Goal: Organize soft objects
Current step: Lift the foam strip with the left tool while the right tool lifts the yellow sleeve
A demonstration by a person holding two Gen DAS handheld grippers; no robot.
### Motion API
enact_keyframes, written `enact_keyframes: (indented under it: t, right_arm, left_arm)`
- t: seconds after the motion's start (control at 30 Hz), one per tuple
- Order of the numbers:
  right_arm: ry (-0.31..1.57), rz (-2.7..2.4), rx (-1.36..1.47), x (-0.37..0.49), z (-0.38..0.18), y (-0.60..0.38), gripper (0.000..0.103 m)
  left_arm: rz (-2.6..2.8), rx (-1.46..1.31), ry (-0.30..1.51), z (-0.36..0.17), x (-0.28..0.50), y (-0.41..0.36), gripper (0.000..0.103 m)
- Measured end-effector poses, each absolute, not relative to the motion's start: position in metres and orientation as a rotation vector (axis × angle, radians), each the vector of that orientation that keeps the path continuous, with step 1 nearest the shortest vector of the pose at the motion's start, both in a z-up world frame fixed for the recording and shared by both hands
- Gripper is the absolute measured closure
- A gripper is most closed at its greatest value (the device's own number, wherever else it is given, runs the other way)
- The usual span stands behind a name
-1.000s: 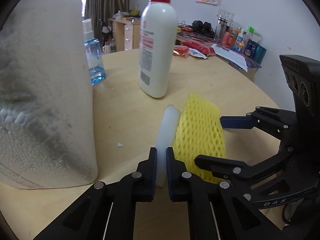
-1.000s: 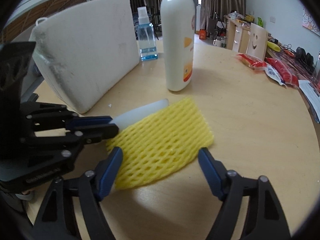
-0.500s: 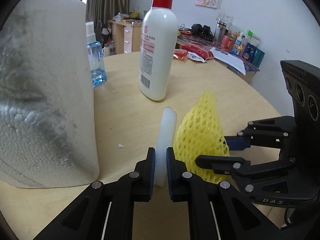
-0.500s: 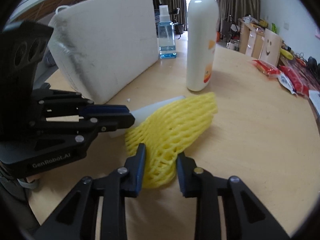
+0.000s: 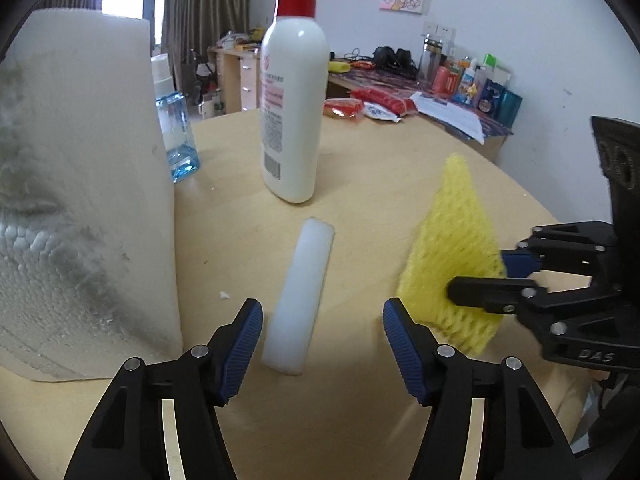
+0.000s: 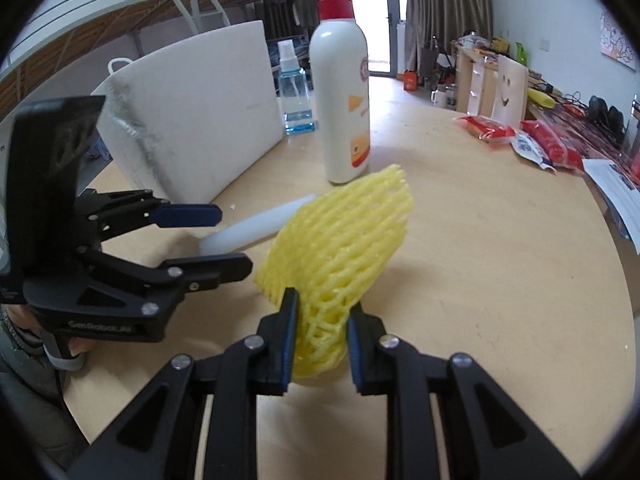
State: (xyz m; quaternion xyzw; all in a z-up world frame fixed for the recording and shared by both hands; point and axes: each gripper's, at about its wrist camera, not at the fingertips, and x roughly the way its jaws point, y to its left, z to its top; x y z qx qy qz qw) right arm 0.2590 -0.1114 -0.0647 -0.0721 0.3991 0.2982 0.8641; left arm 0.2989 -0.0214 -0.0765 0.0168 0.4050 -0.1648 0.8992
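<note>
**Yellow net lifted off a round wooden table, white strip lying loose**

The pale wooden table (image 5: 380,184) is round; in the left wrist view its curved edge runs from 1 o'clock down to 3 o'clock, with a cluttered side desk (image 5: 452,92) and a white wall beyond. A big white foam block (image 5: 80,208) stands along the 9 o'clock side, a blue spray bottle (image 5: 176,144) just behind it, and a white pump bottle (image 5: 294,120) upright at 12 o'clock.

The left gripper (image 5: 322,346) has its jaws opening, pads clear of the white foam strip (image 5: 300,292), which lies flat on the wood between them, nearer the left pad. The right gripper (image 6: 322,342) is closing, clamped on the yellow foam net (image 6: 340,248), which is bunched and fans upward toward 12 o'clock, off the table.

Bare wood lies open from 1 to 4 o'clock in the right wrist view, as far as red snack packets (image 6: 532,140) near the far rim.
</note>
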Motion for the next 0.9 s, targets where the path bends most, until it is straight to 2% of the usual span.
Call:
enact_keyframes:
  t: [0.07, 0.2, 0.27, 0.3, 0.4, 0.7, 0.83, 0.9]
  right_arm:
    - [0.836, 0.624, -0.138, 0.26, -0.064, -0.114, 0.077]
    - [0.831, 0.623, -0.124, 0.259, -0.064, -0.122, 0.077]
    - [0.825, 0.624, -0.118, 0.259, -0.063, -0.124, 0.077]
    - [0.82, 0.622, -0.118, 0.258, -0.062, -0.125, 0.077]
    - [0.812, 0.617, -0.108, 0.256, -0.061, -0.128, 0.077]
    - [0.787, 0.616, -0.083, 0.244, -0.056, -0.128, 0.077]
    - [0.779, 0.611, -0.072, 0.243, -0.055, -0.129, 0.077]
    - [0.77, 0.614, -0.063, 0.242, -0.054, -0.13, 0.077]
  left_arm:
    - [-0.334, 0.034, 0.849, -0.078, 0.301, -0.021, 0.052]
    - [-0.299, 0.058, 0.855, -0.08, 0.302, -0.02, 0.064]
    - [-0.271, 0.066, 0.856, -0.082, 0.303, -0.019, 0.079]
    - [-0.257, 0.072, 0.86, -0.082, 0.304, -0.018, 0.082]
    - [-0.257, 0.109, 0.869, -0.084, 0.305, -0.019, 0.077]
    - [-0.244, 0.18, 0.86, -0.086, 0.298, -0.025, 0.076]
    - [-0.232, 0.174, 0.858, -0.085, 0.302, -0.028, 0.085]
    - [-0.242, 0.159, 0.843, -0.082, 0.301, -0.027, 0.092]
